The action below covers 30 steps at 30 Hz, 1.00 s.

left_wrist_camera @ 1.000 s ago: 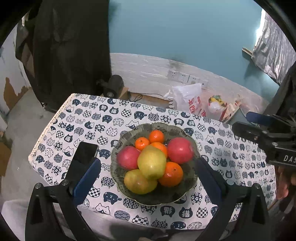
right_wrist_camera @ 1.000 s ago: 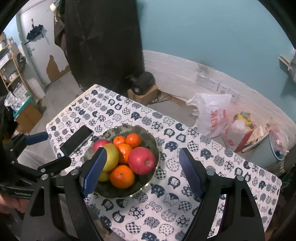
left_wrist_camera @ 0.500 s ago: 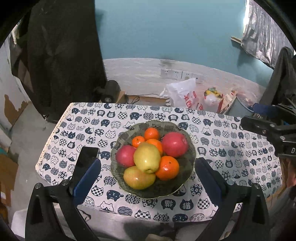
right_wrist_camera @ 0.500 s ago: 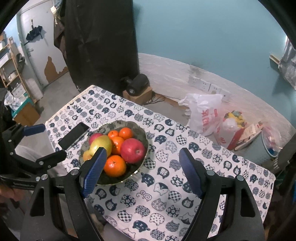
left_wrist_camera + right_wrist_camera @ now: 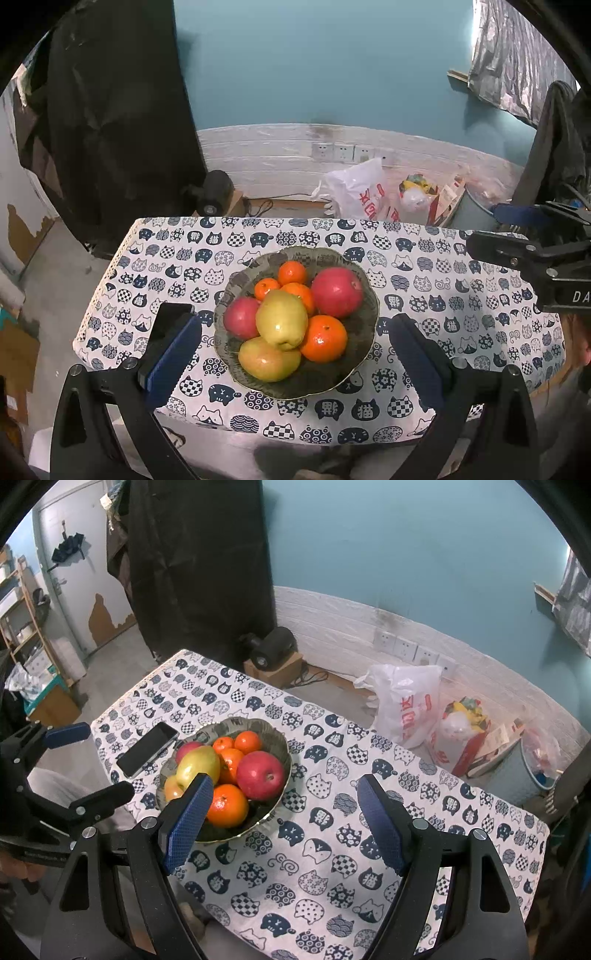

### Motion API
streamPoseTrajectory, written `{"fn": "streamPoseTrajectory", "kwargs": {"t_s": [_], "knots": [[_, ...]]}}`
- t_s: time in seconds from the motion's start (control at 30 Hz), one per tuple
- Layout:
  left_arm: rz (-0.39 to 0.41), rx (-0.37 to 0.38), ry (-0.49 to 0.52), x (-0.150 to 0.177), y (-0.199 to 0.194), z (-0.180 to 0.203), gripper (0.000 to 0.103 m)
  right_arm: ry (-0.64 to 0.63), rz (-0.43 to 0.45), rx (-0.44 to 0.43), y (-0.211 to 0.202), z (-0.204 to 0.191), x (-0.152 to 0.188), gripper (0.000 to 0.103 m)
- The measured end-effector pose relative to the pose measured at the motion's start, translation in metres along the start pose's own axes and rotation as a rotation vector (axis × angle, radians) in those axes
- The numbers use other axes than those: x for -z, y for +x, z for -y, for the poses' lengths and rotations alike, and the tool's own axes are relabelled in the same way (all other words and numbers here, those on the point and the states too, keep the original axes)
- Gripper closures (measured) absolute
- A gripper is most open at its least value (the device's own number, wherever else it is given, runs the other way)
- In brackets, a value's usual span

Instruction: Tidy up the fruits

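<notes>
Both jaws stand wide apart with nothing between them: I have the left gripper (image 5: 293, 345) above the near edge of the table (image 5: 424, 254) with the bowl (image 5: 364, 328) framed between its fingers, and the right gripper (image 5: 284, 821) over the cat-print cloth just right of that bowl. Piled in the bowl I see a big red apple (image 5: 337, 292), a yellow-green pear (image 5: 282, 319) on top, a large orange (image 5: 324, 338) and small tangerines (image 5: 291, 272) at the far side. Left of the bowl lies a phone (image 5: 147, 748).
</notes>
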<state>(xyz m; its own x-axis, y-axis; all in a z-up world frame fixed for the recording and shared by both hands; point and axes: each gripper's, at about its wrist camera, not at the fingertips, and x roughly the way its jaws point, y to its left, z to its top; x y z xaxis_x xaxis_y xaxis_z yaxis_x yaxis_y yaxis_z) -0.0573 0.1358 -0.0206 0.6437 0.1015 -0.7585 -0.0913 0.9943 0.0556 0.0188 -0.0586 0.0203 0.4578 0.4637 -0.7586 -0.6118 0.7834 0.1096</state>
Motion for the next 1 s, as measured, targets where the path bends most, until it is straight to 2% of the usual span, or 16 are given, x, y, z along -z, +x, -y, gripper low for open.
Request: {"fn": "streamPoseTrajectory", "kwargs": {"t_s": [1.0], "knots": [[-0.007,-0.003,-0.044,-0.0017,0.0006,-0.0033,0.001,-0.002,-0.005,-0.001,0.0004,-0.0005,0.0011,0.024]]}}
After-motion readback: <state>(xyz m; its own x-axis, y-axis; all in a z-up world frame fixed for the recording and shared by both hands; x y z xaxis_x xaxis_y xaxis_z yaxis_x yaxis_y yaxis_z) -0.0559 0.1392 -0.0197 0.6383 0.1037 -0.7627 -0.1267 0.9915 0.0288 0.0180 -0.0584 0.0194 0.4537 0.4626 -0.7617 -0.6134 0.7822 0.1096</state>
